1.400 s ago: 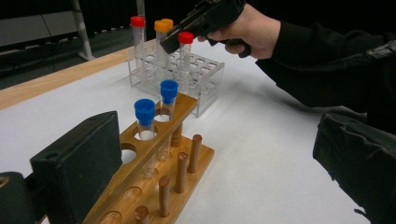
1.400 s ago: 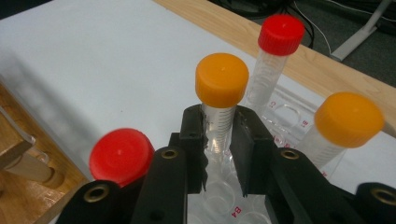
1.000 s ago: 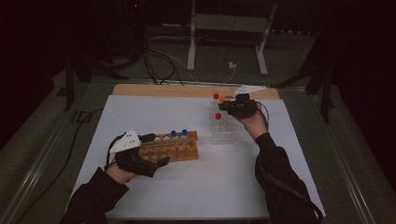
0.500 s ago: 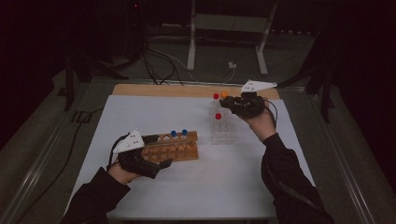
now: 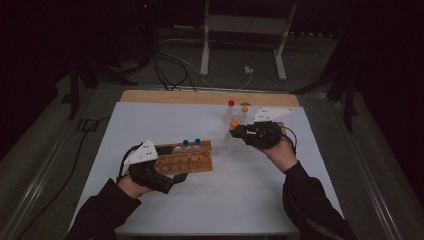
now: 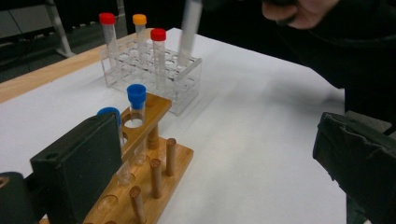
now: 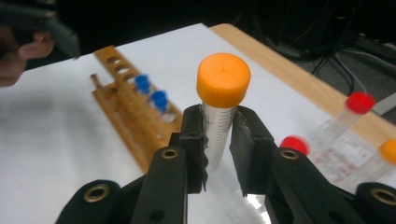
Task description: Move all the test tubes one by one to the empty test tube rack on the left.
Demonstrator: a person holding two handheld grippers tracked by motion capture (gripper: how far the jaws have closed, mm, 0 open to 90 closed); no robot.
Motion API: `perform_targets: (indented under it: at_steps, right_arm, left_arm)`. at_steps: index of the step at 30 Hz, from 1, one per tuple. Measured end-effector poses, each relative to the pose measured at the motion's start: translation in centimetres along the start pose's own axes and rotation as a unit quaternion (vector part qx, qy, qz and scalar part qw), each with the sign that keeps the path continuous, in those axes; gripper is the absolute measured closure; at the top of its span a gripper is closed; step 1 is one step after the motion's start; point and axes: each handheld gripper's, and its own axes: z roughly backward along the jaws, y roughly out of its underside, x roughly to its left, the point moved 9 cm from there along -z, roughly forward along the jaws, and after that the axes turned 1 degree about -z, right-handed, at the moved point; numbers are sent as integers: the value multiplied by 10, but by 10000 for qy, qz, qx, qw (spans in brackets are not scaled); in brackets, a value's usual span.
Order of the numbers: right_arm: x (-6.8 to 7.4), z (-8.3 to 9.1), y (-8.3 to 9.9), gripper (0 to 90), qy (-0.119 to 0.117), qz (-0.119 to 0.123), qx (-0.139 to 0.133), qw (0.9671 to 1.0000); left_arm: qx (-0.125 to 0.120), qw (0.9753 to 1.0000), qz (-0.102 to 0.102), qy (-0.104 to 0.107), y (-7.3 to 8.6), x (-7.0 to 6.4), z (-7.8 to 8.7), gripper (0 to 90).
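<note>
Right gripper (image 7: 218, 140): your fingers (image 7: 194, 135) are clamped on the orange-capped tube (image 7: 221, 105) just below its cap; the tube stands upright between them.
Tube position: you hold it in the air above the near edge of the clear rack (image 5: 239, 142), at the right of the surface (image 5: 250, 200).
Clear rack: it still carries a red-capped tube (image 5: 231, 104) and another orange-capped one (image 5: 245, 109) at its far end; the left gripper view shows a second red cap (image 6: 158, 35) there.
Left gripper (image 5: 150, 170): your fingers are spread wide, gripping nothing; one finger (image 6: 81, 168) sits just beside the wooden rack (image 6: 149, 172).
Wooden rack: near left on the surface, with two blue-capped tubes (image 5: 191, 143) standing in its far row.
</note>
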Motion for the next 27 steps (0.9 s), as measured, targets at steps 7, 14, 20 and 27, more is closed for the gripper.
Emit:
perform_targets:
  at_steps: [7, 14, 20, 27]
  right_arm:
    - [24, 6, 21, 748, -189, -32, 186, 9996]
    - [45, 9, 43, 748, -243, -102, 392, 9989]
    - [63, 5, 59, 748, -344, -114, 580, 9977]
    - [85, -1, 63, 748, -523, -33, 639, 9966]
  left_arm:
    - [56, 9999, -32, 100, -2, -5, -4, 24]
    - [101, 9996, -46, 246, -6, -13, -11, 24]
    - [115, 9992, -100, 380, -11, -21, -20, 35]
    - [98, 9978, -212, 620, -21, -36, -32, 71]
